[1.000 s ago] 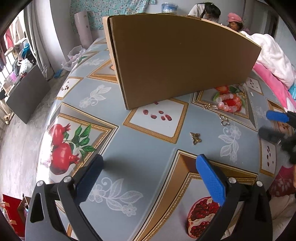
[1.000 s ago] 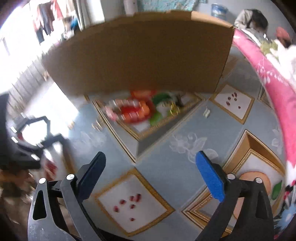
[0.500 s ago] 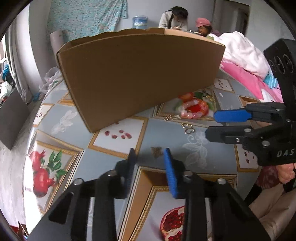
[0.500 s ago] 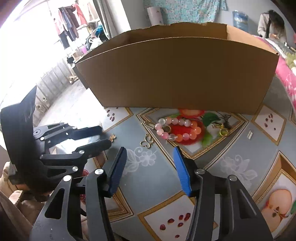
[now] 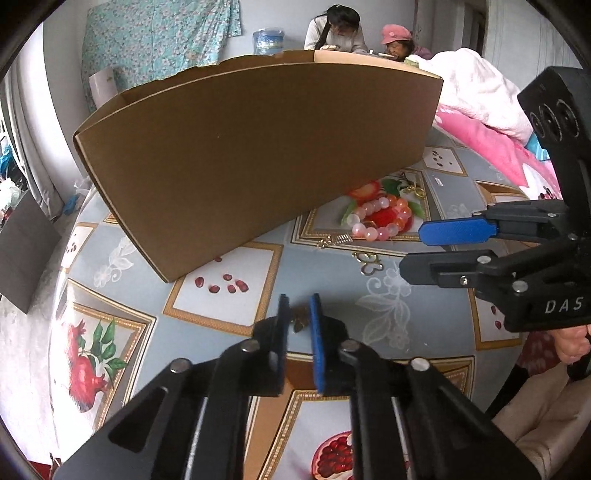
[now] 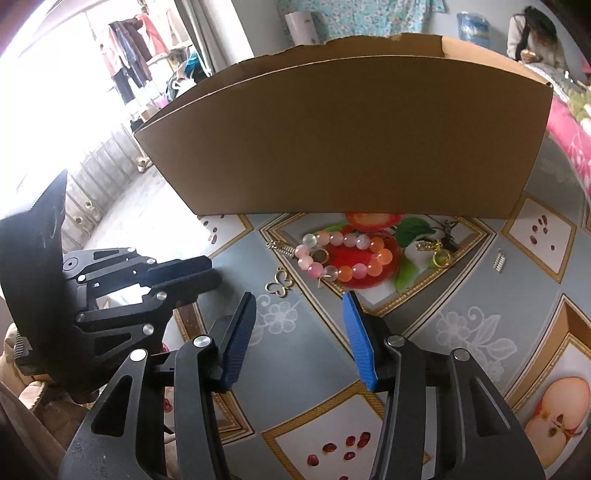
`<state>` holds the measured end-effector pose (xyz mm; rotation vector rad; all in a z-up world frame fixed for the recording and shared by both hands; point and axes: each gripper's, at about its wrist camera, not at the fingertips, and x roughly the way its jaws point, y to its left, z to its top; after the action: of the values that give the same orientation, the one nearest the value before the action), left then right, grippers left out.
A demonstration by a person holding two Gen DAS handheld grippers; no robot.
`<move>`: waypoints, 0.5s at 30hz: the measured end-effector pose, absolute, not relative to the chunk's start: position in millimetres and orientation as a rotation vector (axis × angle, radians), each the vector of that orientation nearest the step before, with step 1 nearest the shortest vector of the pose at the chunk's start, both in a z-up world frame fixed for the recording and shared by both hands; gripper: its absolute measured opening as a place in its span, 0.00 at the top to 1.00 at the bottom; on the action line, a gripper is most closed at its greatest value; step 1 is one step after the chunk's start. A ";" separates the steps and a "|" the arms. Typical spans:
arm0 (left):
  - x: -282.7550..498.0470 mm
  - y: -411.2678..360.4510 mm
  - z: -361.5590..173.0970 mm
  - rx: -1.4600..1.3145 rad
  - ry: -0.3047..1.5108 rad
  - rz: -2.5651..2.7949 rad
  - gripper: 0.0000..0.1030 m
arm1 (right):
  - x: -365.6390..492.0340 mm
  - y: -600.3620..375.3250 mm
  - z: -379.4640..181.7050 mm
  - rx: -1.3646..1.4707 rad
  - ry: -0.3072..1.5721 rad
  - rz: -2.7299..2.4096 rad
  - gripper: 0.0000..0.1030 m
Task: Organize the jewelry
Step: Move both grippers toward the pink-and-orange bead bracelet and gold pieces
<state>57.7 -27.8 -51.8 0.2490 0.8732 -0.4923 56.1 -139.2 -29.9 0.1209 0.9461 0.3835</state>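
My left gripper (image 5: 298, 318) is nearly shut around a small gold butterfly charm (image 5: 297, 320) lying on the tablecloth. My right gripper (image 6: 297, 325) is open and empty, low over the table in front of a pink and orange bead bracelet (image 6: 345, 256). A gold butterfly pendant (image 6: 279, 285) lies just ahead of its left finger; it also shows in the left wrist view (image 5: 369, 263). A small spring clasp (image 6: 282, 248), a gold ring with chain (image 6: 439, 254) and a silver clip (image 6: 500, 260) lie nearby. A big cardboard box (image 6: 351, 147) stands behind them.
The table carries a patterned blue-grey fruit-print cloth (image 5: 384, 306). The right gripper (image 5: 454, 243) shows at the right in the left wrist view. A pink bedcover (image 5: 491, 136) lies to the right. Two people sit behind the box (image 5: 343, 33).
My left gripper closed from wide open down to the small charm and moved toward it. My right gripper narrowed, then opened a little, and came closer to the bracelet.
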 end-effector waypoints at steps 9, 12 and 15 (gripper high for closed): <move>53.4 -18.2 -51.9 0.234 0.886 -0.468 0.94 | 46.5 -144.1 -18.3 0.106 0.928 0.421 0.55; 50.4 -5.9 -51.3 0.216 0.896 -0.443 0.94 | 48.6 -137.8 -17.4 0.089 0.928 0.432 0.55; 48.7 2.7 -51.1 0.193 0.896 -0.429 0.94 | 53.9 -131.2 -18.0 0.066 0.929 0.423 0.55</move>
<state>48.7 2.7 -51.1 0.1927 0.8960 -0.4292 53.9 -131.2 -18.0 0.0664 0.9291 0.4233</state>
